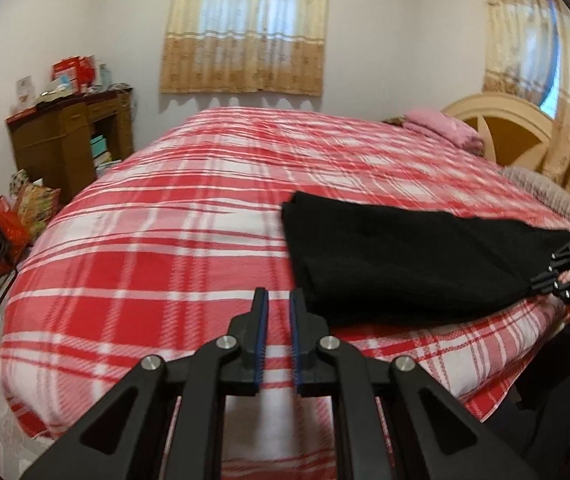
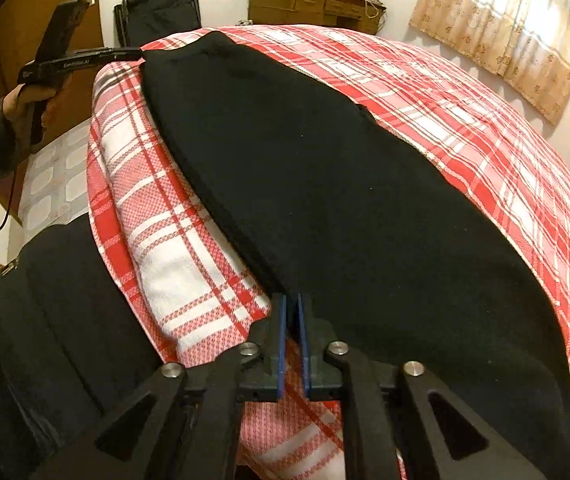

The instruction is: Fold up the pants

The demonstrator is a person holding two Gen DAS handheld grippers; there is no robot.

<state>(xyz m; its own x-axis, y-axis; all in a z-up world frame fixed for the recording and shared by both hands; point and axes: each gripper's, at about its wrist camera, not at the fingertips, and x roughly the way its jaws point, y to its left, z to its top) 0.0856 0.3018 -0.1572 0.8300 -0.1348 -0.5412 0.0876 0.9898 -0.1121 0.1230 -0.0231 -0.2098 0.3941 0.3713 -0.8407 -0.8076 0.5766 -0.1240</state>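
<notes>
Right gripper (image 2: 294, 304) sits at the near edge of the black pants (image 2: 325, 184), lower centre of the right wrist view, jaws nearly together w/ only a thin gap; its tips meet the cloth's edge, but whether fabric is pinched there I can't tell. Left gripper (image 1: 277, 300) is also narrow, nothing between the pads, hovering just beside the pants' near-left corner, lower centre of its own view.

Pants lie flat on the red-plaid bed (image 1: 145, 240), already doubled into a long strip: right half of the left wrist view, running from upper left to lower right in the right wrist view. Left gripper's tip shows again at the strip's far corner, upper left of that view, w/ the person's hand (image 2: 25, 104) on its handle.

Handling, as a judgement: soft, thick, knit-like fabric, light, limp, not slippery, nothing fragile. Layers could slide apart, so grab both layers at the end corners, one per gripper, and lift evenly for the next fold.
</notes>
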